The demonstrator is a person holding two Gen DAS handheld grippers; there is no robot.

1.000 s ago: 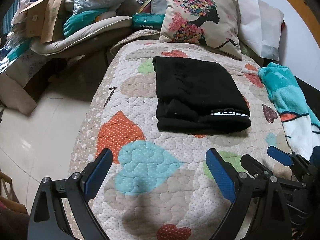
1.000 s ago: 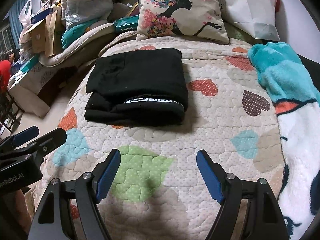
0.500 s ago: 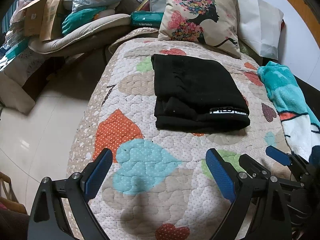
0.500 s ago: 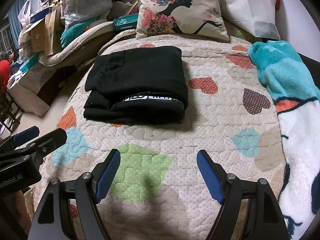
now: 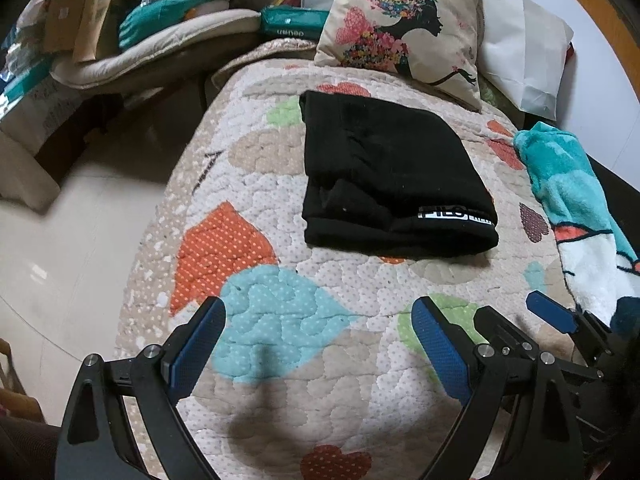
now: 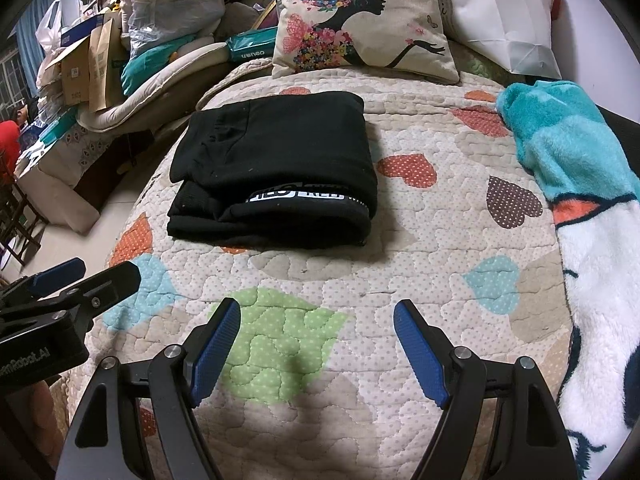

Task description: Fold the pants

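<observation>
Black pants (image 5: 384, 172) (image 6: 276, 168) lie folded into a compact rectangle on the heart-patterned quilt (image 5: 280, 320) (image 6: 420, 240), a white-lettered waistband band at the near edge. My left gripper (image 5: 318, 308) hovers over the quilt well short of the pants, open and empty. My right gripper (image 6: 318, 308) stands beside it, also open with nothing between its blue pads. In the left wrist view the right gripper (image 5: 508, 308) shows at the lower right; in the right wrist view the left gripper (image 6: 80, 272) shows at the lower left.
A printed cushion (image 5: 400, 28) (image 6: 360, 20) and a white bag (image 5: 520, 56) (image 6: 500, 12) stand behind the pants. A teal and white fleece blanket (image 5: 576, 208) (image 6: 580, 200) lies along the right. Boxes and bags (image 5: 100, 20) (image 6: 120, 52) pile at the left, beyond bare floor (image 5: 60, 260).
The left wrist view has shifted slightly, so the pants sit a little higher in it. Both grippers stay open; the pants have not moved.
</observation>
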